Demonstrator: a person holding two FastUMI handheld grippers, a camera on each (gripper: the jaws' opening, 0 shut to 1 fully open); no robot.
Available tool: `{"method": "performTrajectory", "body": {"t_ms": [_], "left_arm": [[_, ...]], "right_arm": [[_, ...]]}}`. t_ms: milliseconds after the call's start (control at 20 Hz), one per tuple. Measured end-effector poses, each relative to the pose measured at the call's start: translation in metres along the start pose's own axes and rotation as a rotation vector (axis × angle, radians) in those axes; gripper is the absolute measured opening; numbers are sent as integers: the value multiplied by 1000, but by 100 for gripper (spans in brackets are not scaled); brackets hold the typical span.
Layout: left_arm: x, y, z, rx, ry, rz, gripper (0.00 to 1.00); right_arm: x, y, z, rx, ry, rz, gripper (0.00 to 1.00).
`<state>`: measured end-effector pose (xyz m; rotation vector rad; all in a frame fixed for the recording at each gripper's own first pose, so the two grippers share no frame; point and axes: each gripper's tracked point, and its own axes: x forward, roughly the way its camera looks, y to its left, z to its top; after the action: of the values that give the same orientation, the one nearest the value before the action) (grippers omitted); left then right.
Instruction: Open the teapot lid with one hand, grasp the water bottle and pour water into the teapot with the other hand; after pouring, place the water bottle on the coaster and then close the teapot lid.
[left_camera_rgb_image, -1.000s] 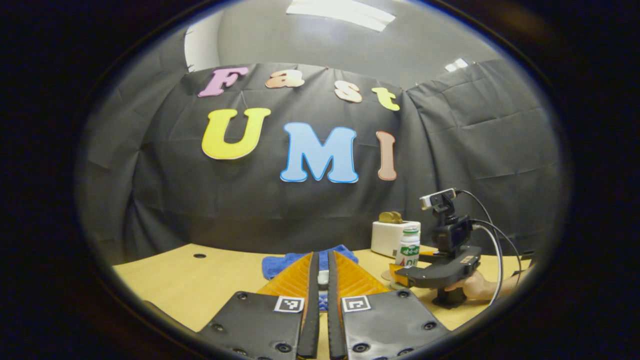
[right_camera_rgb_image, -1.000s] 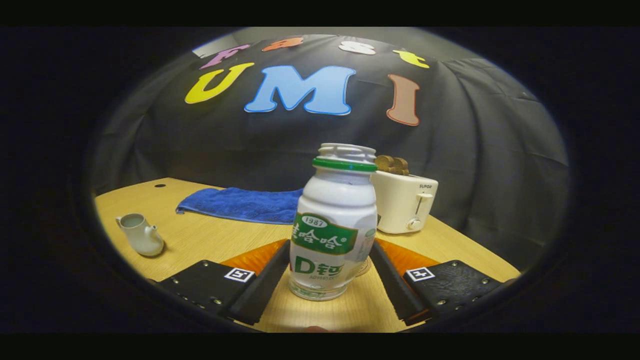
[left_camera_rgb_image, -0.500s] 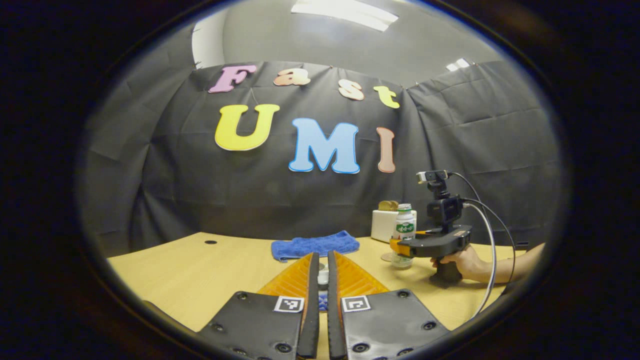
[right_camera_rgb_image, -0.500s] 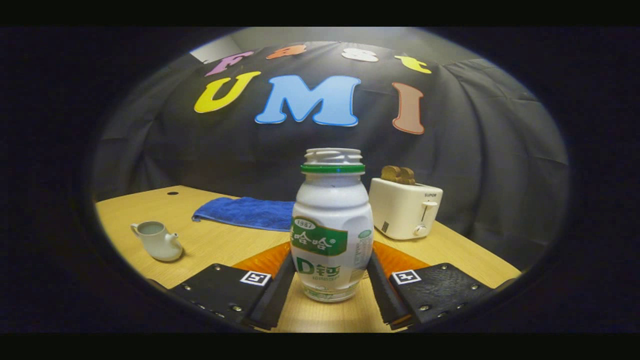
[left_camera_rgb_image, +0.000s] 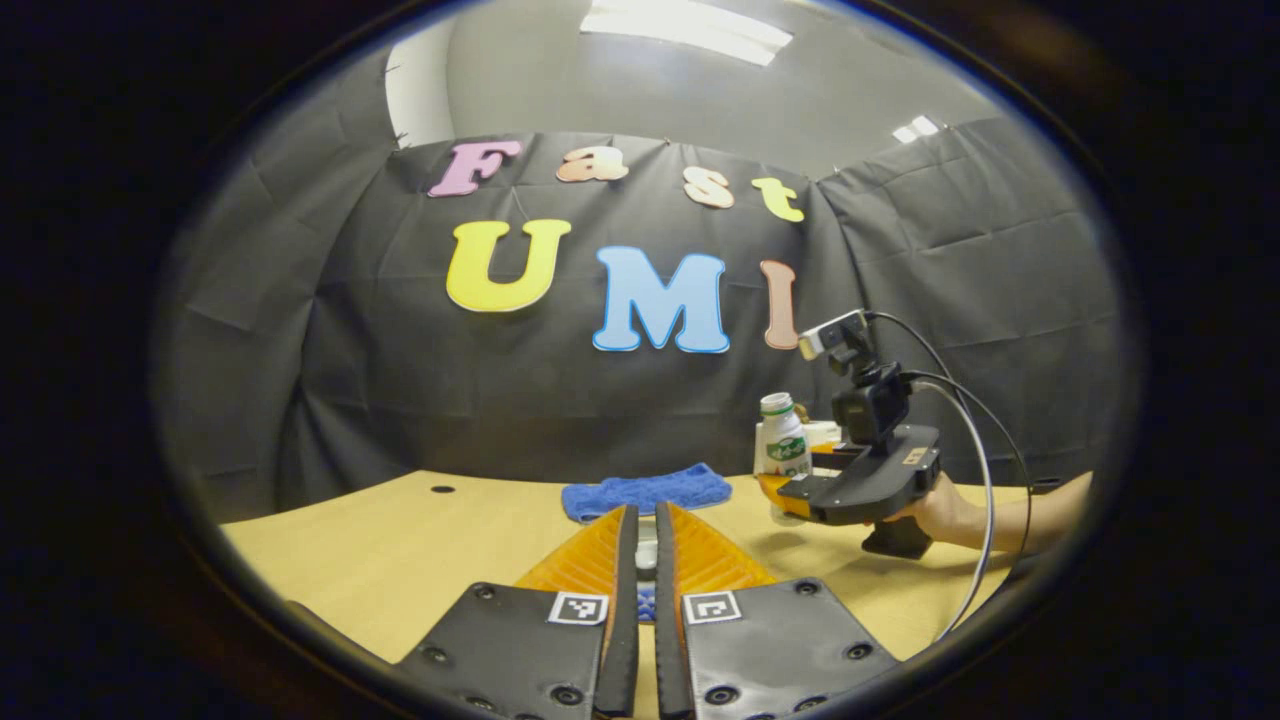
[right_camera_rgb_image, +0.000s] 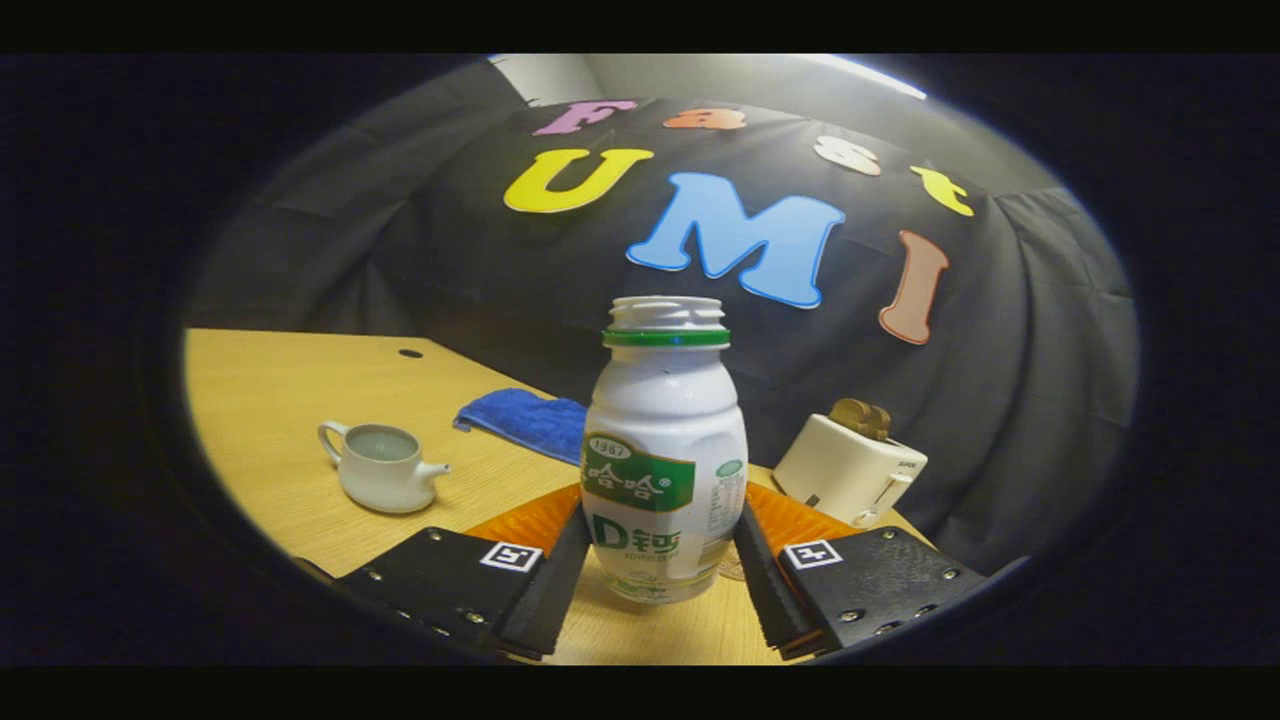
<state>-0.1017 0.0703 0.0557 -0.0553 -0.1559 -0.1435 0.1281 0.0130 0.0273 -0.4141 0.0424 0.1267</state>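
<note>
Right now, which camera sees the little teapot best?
The right gripper view: the teapot sits in plain sight on the table, lid off, spout pointing right. In the left gripper view I can't make it out.

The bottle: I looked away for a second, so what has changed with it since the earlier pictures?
The right gripper closed its jaws on the bottle, lifted it off the table and tilted it left. The left gripper stayed shut on the small white lid; the teapot stayed open, and the towel and toaster stayed put.
</note>
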Motion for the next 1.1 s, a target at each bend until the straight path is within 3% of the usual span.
{"method": "performTrajectory", "body": {"t_ms": [350,500,650,850,950,1100], "left_arm": [[-21,-9,-17,-17,21,-25,17],[-23,-2,-19,23,24,-7,14],[-23,0,-21,13,24,-8,17],[-23,7,-20,11,24,3,13],[-23,8,-21,13,22,5,17],[-26,8,-20,25,18,8,13]], "right_arm": [[10,22,-2,-167,26,34,73],[17,32,-6,-234,52,56,72],[24,35,-7,-334,67,53,72],[30,44,-8,-473,67,50,72],[31,50,-10,-506,75,62,72],[34,54,-9,-556,78,65,72]]}}
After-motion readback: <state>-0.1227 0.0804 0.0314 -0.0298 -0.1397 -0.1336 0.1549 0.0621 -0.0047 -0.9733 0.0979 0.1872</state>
